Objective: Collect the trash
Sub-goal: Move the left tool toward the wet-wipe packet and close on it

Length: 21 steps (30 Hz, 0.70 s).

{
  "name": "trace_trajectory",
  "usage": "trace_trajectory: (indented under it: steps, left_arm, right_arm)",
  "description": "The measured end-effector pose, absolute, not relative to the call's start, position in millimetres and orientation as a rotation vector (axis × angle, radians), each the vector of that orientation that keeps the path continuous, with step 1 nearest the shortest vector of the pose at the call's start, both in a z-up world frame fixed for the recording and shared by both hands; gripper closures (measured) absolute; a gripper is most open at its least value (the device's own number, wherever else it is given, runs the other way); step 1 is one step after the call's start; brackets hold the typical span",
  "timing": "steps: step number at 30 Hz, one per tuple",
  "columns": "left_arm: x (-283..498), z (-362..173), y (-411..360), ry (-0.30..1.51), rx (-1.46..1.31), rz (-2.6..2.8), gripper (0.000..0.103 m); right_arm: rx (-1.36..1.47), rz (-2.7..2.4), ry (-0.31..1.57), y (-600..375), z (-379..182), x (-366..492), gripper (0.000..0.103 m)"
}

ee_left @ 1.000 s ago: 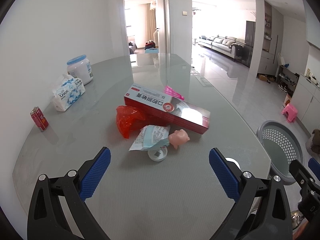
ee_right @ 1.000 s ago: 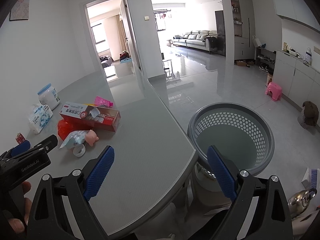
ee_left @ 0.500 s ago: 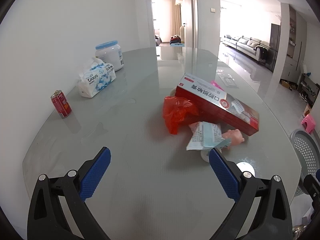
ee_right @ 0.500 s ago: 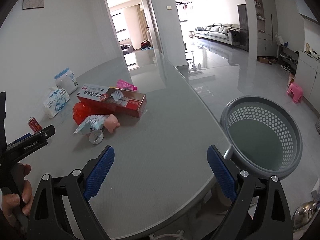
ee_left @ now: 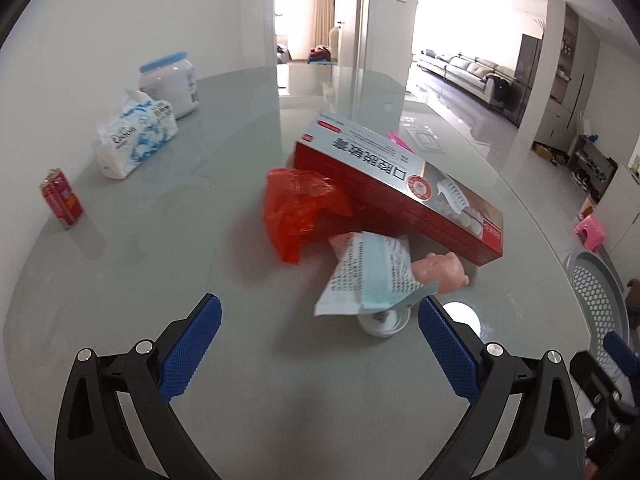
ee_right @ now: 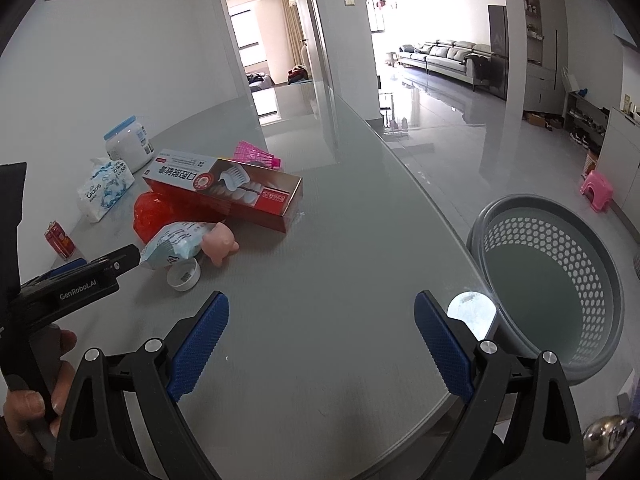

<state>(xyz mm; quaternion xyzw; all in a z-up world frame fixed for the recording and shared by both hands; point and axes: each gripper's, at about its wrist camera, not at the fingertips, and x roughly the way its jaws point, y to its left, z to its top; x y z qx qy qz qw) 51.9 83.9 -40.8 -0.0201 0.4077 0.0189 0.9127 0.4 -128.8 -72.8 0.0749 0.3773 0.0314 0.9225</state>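
Note:
A trash pile lies mid-table: a long red toothpaste box (ee_left: 396, 188) (ee_right: 224, 190), a crumpled red plastic bag (ee_left: 298, 210) (ee_right: 154, 214), a blue-white wrapper (ee_left: 370, 276) (ee_right: 174, 244), a pink pig toy (ee_left: 440, 270) (ee_right: 220, 242), a small white cup (ee_left: 382, 322) (ee_right: 184, 276) and a pink item (ee_right: 256, 154) behind the box. My left gripper (ee_left: 318, 344) is open, just short of the wrapper. My right gripper (ee_right: 320, 340) is open over bare table. A grey perforated basket (ee_right: 556, 292) (ee_left: 596, 292) stands off the table's right edge.
Along the wall side stand a red can (ee_left: 60, 202) (ee_right: 59, 235), a tissue pack (ee_left: 134, 136) (ee_right: 105, 188) and a white jar with a blue lid (ee_left: 170, 82) (ee_right: 128, 144). A hand (ee_right: 28, 396) holds the left gripper. A pink stool (ee_right: 596, 190) sits on the floor.
Both grippers moved forward toward the trash pile, which now looks larger and nearer. The left view has swung left, then closed in on the wrapper. Both stayed open.

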Motion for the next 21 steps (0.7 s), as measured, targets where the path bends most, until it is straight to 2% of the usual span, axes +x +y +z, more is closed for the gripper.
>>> trace_trajectory:
  steps: [21]
  left_arm:
    - [110,-58,75,0.919,-0.075,0.000,0.006]
  right_arm:
    - [0.162,0.065,0.822,-131,-89,24,0.013]
